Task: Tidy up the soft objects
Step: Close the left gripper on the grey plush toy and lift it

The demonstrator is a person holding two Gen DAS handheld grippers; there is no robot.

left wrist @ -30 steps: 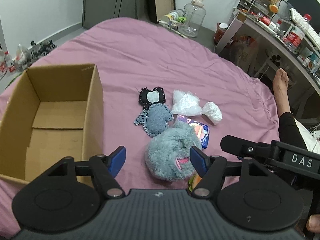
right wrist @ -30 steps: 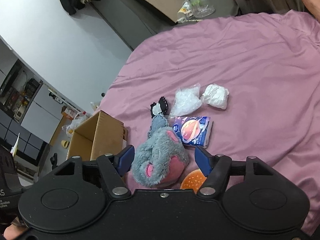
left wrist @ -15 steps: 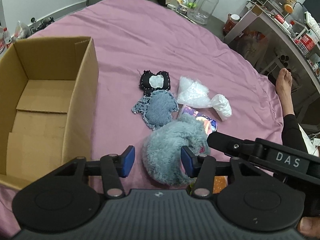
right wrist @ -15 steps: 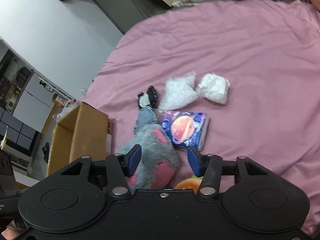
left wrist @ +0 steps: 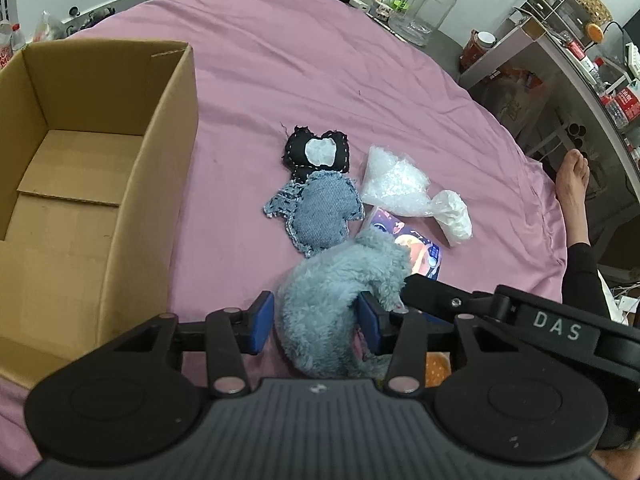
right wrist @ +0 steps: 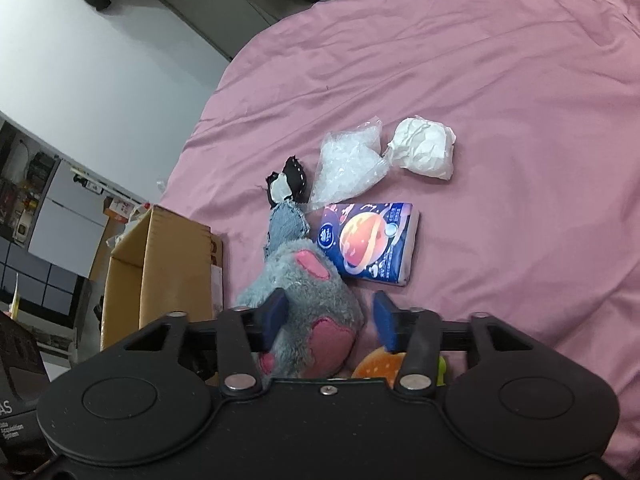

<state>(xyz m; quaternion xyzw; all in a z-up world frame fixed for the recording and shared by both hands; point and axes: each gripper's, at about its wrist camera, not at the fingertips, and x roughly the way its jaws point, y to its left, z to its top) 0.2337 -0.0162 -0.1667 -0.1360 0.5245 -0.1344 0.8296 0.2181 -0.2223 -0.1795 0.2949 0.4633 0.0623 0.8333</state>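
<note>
A grey plush toy [left wrist: 332,300] with pink patches lies on the pink bedsheet [left wrist: 280,60]. My left gripper [left wrist: 316,320] has closed its blue pads on the plush's sides. My right gripper [right wrist: 330,320] straddles the same plush [right wrist: 308,304]; its left pad touches the fur and its right pad stands apart from it. A denim and black rag doll [left wrist: 316,196], a clear plastic bag [left wrist: 392,182], a white wad [left wrist: 454,216] and a tissue pack [right wrist: 370,240] lie beyond. An open cardboard box [left wrist: 172,168] stands at the left.
An orange burger-shaped toy [right wrist: 380,364] lies under my right gripper. A desk with clutter [left wrist: 580,40] and a person's bare foot [left wrist: 574,184] are past the bed's right edge. A large clear jug [left wrist: 424,4] stands beyond the bed.
Both grippers have moved down and forward onto the plush. The left jaws have narrowed until they grip it; the right jaws have narrowed around it.
</note>
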